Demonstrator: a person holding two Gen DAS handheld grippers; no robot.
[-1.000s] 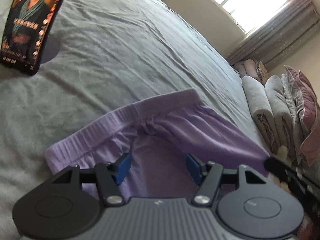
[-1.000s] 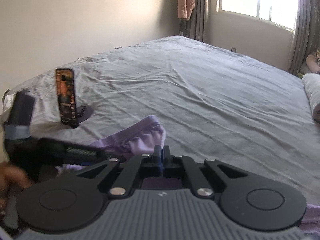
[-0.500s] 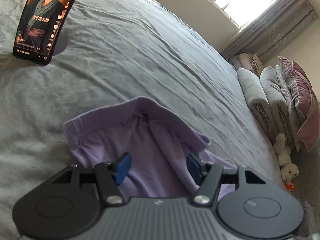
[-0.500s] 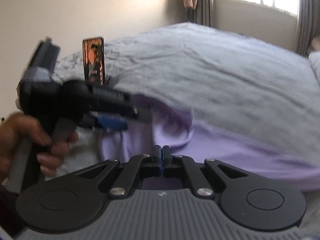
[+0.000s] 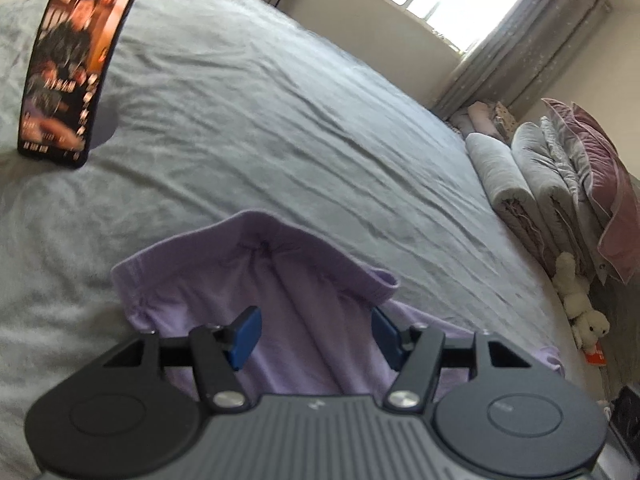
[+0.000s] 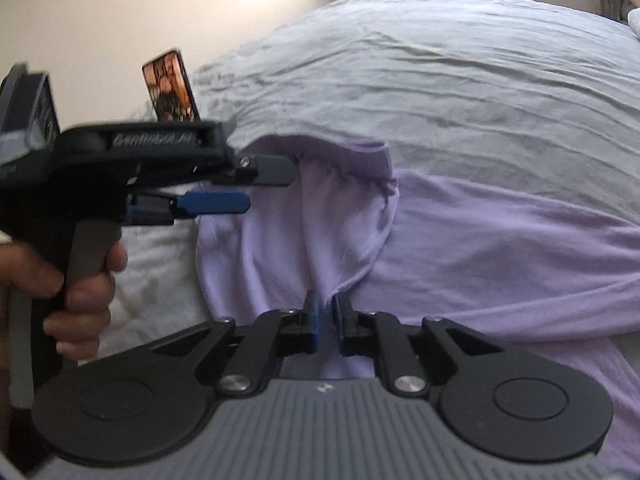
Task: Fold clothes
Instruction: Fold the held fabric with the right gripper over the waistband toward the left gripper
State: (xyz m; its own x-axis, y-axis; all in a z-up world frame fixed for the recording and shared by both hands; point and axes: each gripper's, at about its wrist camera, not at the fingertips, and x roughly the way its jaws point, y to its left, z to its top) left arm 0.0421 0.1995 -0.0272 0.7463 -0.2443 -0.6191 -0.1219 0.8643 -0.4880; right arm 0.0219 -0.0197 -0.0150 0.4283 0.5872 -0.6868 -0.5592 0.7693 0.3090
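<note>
Lying across the near part of the bed (image 5: 248,112), close to its near edge: a lilac garment (image 6: 480,236), waistband end flipped over onto itself, long part running off toward the right edge, so probably one fold begun and the rest left. Stacked along the far right edge: rolled quilts and pillows (image 5: 532,168), well apart from the work. Propped upright near the left edge: a lit phone (image 5: 76,60), also out of the way. Hovering over the waistband with pads spread wide and nothing pinched: left gripper (image 6: 256,184), held in a hand (image 6: 76,280). Opening at this moment, a tuck of lilac cloth between the pads, apparently just released: right gripper (image 6: 325,322). Nothing blocking the next fold.
</note>
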